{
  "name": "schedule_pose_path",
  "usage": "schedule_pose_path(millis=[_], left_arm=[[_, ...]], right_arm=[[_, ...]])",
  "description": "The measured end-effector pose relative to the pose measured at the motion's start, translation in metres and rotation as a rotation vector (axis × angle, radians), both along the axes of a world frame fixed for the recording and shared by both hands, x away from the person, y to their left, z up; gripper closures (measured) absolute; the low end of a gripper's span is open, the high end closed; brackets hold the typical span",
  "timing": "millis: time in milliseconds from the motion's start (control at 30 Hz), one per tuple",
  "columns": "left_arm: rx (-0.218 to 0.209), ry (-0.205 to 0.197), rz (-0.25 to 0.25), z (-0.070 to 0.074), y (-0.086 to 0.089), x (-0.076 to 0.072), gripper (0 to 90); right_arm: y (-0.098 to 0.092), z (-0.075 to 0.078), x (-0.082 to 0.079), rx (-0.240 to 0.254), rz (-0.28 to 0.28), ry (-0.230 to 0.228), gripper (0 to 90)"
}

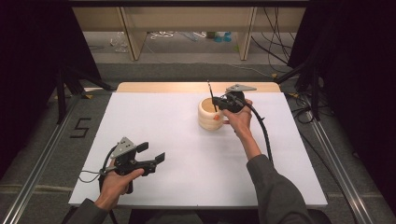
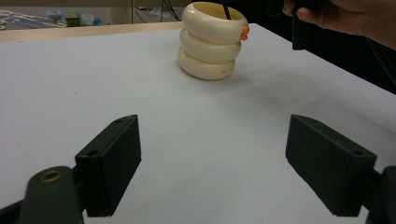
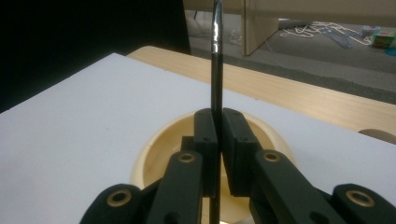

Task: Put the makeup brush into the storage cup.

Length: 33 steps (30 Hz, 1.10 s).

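Cream ribbed holder (image 1: 210,114); right gripper (image 3: 217,135) clamps a black pen (image 3: 216,70) above it, left gripper (image 2: 212,163) jaws apart.

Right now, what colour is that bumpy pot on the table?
Cream, with a small orange bit near the rim; the pot shows best in the left gripper view.

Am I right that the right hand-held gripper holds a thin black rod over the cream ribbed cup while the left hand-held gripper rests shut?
Not quite: the left hand-held gripper is open, its jaws wide apart in the left gripper view. The right hand-held gripper does clamp the thin black rod over the cream ribbed cup.
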<state>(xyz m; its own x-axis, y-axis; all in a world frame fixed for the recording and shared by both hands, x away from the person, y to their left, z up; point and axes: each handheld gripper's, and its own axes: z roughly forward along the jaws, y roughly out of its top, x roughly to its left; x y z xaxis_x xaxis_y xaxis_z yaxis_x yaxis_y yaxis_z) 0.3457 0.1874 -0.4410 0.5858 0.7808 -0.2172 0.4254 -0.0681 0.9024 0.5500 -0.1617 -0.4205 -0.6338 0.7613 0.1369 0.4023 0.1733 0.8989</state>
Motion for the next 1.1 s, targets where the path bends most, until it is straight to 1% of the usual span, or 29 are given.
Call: schedule_pose_path(millis=[67,133,167,200,300,333,367,400,433,467,567,667,700,733,767,800,833,867,900,967,1033,1067,1100], left_arm=[[0.000,0.000,0.000,0.000,0.000,0.000,17.7],[0.001,0.000,-0.001,0.000,0.000,0.000,17.7],[0.000,0.000,-0.001,0.000,0.000,0.000,17.7],[0.001,0.000,-0.001,0.000,0.000,0.000,17.7],[0.001,-0.001,-0.002,0.000,0.000,0.000,17.7],[0.001,0.000,-0.001,0.000,0.000,0.000,17.7],[0.002,0.000,-0.002,0.000,0.000,0.000,17.7],[0.002,0.000,-0.002,0.000,0.000,0.000,17.7],[0.002,0.000,-0.001,0.000,0.000,0.000,17.7],[0.002,0.000,-0.001,0.000,0.000,0.000,17.7],[0.001,0.000,-0.001,0.000,0.000,0.000,17.7],[0.003,0.000,-0.002,0.000,0.000,0.000,17.7],[0.003,0.000,-0.002,0.000,0.000,0.000,17.7],[0.003,0.000,-0.002,0.000,0.000,0.000,17.7],[0.004,0.000,-0.002,0.000,0.000,0.000,17.7],[0.003,0.000,-0.002,0.000,0.000,0.000,17.7],[0.004,0.000,-0.002,0.000,0.000,0.000,17.7],[0.003,0.000,-0.002,0.000,0.000,0.000,17.7],[0.004,0.000,-0.002,0.000,0.000,0.000,17.7],[0.004,0.001,-0.001,0.000,0.000,0.000,17.7],[0.004,0.000,-0.002,0.000,0.000,0.000,17.7],[0.004,0.000,-0.002,0.000,0.000,0.000,17.7],[0.005,0.000,-0.002,0.000,0.000,0.000,17.7]], right_arm=[[0.000,0.000,0.000,0.000,0.000,0.004,85.1],[0.001,0.000,-0.001,-0.003,-0.004,-0.005,84.9],[0.001,0.001,-0.001,-0.003,-0.001,0.007,84.9],[0.001,0.001,-0.002,-0.006,-0.003,0.007,84.8],[0.001,0.000,-0.001,-0.024,-0.005,-0.009,84.8],[0.001,0.001,-0.002,-0.029,-0.006,0.006,84.6],[0.000,0.001,-0.002,-0.031,-0.010,-0.006,81.1],[0.000,0.001,-0.002,-0.031,-0.010,-0.006,81.1],[0.000,0.002,-0.003,-0.026,-0.011,0.018,79.2],[0.000,0.002,-0.003,-0.030,-0.013,0.019,77.9],[-0.001,0.003,-0.003,-0.033,-0.020,0.007,73.9],[-0.001,0.005,-0.005,-0.026,-0.032,0.019,65.0],[-0.001,0.007,-0.006,-0.030,-0.034,0.018,59.5],[-0.001,0.007,-0.006,-0.030,-0.034,0.018,59.5],[-0.002,0.008,-0.007,-0.026,-0.039,0.017,53.9],[-0.001,0.010,-0.008,-0.024,-0.039,0.033,52.3],[-0.001,0.011,-0.009,-0.029,-0.038,0.020,50.5],[-0.001,0.012,-0.011,-0.026,-0.043,0.029,48.5],[-0.001,0.012,-0.011,-0.026,-0.043,0.029,48.5],[-0.002,0.016,-0.014,-0.032,-0.042,0.030,44.1],[-0.003,0.018,-0.016,-0.031,-0.045,0.036,43.3],[-0.002,0.020,-0.019,-0.020,-0.050,0.029,41.8],[-0.002,0.020,-0.019,-0.020,-0.050,0.029,41.8]])
